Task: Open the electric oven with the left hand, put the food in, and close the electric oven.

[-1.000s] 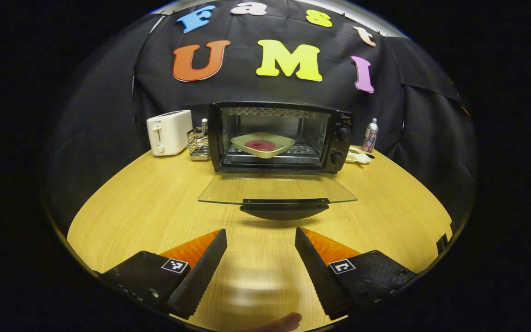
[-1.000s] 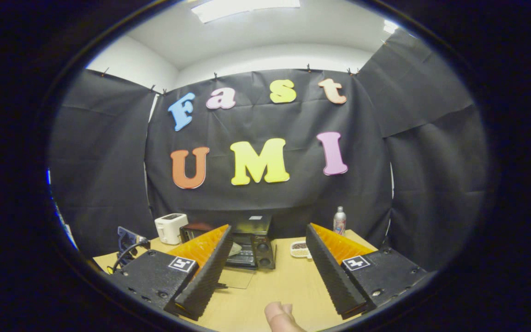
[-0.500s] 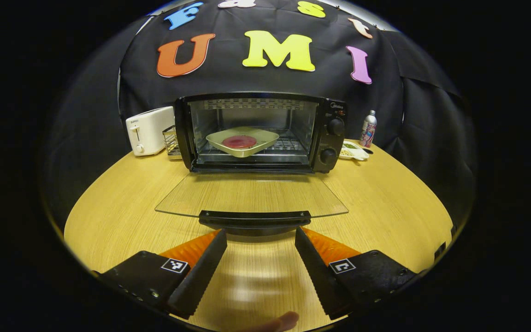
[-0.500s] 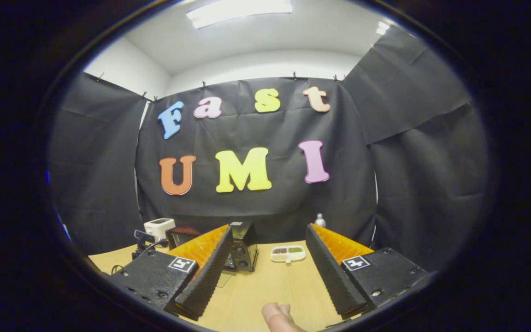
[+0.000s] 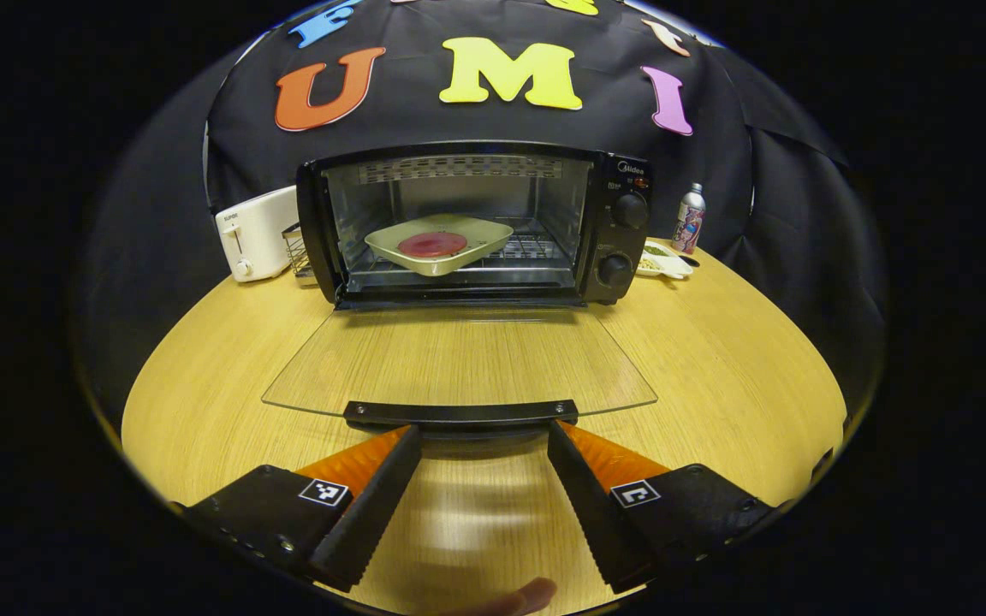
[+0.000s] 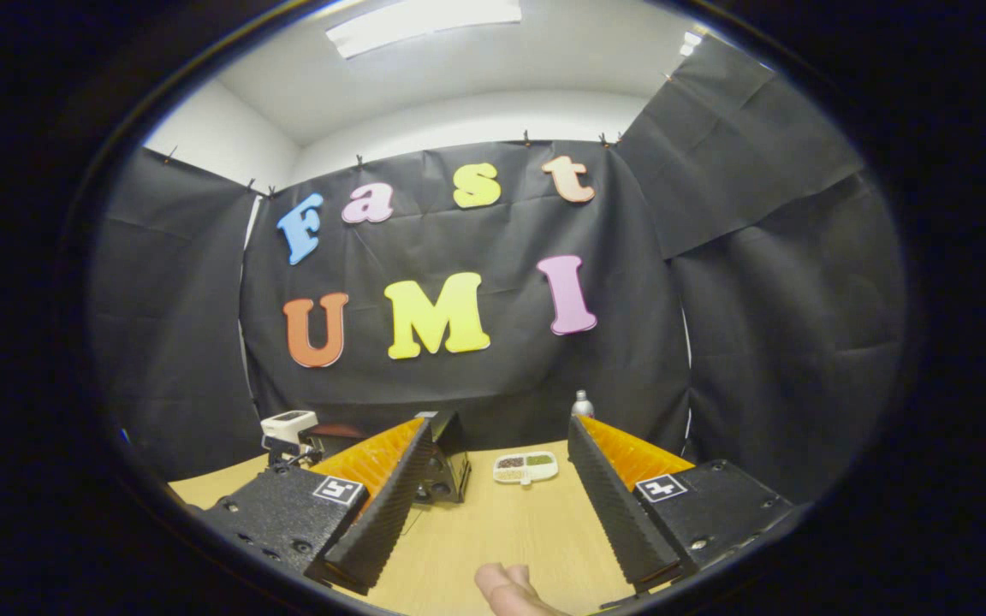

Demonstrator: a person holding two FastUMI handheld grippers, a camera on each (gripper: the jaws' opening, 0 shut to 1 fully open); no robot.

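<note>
Left gripper point(image 5: 484, 436), released, reaches the oven door handle point(image 5: 460, 413), its underside hidden.

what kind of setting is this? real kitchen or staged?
Likely a staged booth made up as a kitchen counter: black cloth walls behind a wooden table holding an electric oven, its door open, a toaster and a bottle.

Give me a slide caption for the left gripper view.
Open left claw nears the handle of the oven's lowered glass door; plate of food inside.
</note>
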